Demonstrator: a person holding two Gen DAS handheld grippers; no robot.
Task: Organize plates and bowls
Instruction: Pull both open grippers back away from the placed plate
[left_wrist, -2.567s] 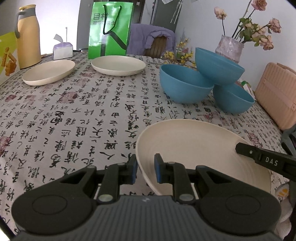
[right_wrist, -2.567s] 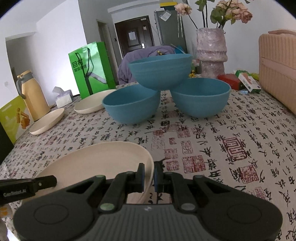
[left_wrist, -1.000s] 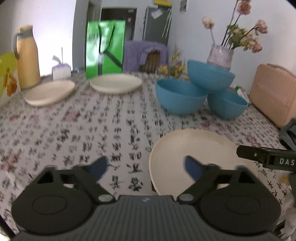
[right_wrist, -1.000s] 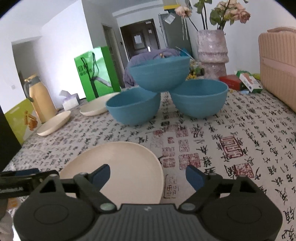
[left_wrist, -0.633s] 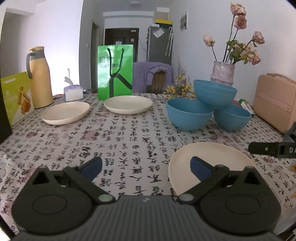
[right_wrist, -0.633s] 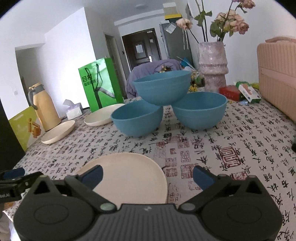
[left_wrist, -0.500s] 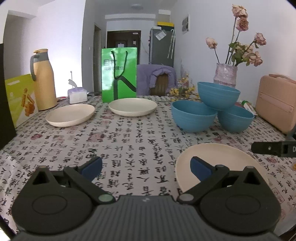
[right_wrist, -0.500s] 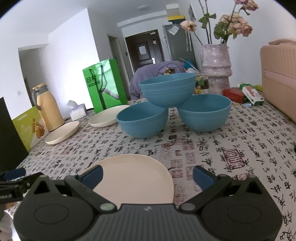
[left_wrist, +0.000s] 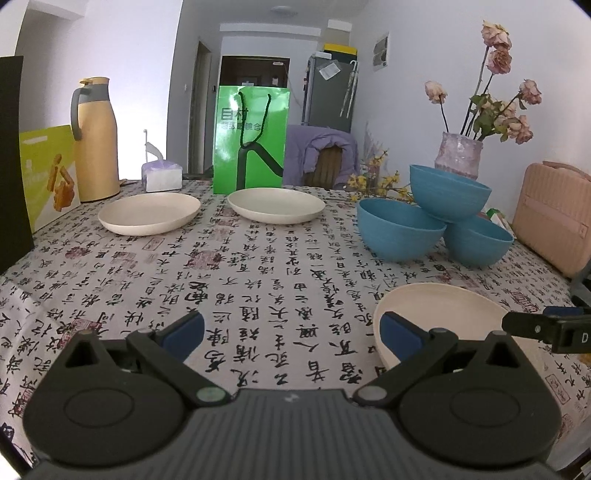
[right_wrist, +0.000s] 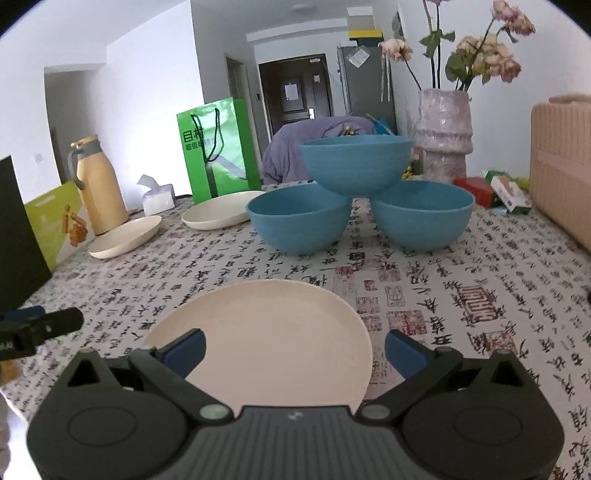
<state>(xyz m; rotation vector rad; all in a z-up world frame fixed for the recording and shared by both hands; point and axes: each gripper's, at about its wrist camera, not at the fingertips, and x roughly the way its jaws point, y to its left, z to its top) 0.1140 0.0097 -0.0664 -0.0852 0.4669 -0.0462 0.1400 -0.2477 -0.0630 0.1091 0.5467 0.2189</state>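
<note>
Left gripper (left_wrist: 291, 332) spread wide, empty, right gripper (right_wrist: 293, 349) likewise, above plate (right_wrist: 269, 332)

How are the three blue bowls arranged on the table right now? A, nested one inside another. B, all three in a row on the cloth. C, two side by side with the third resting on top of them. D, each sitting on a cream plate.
C: the top bowl rests across the rims of the left bowl and the right bowl, which stand on the tablecloth.

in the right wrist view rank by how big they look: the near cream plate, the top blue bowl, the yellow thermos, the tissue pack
1. near cream plate, though it lies closest to the camera, which inflates it
2. top blue bowl
3. yellow thermos
4. tissue pack, clearly the smallest
</note>
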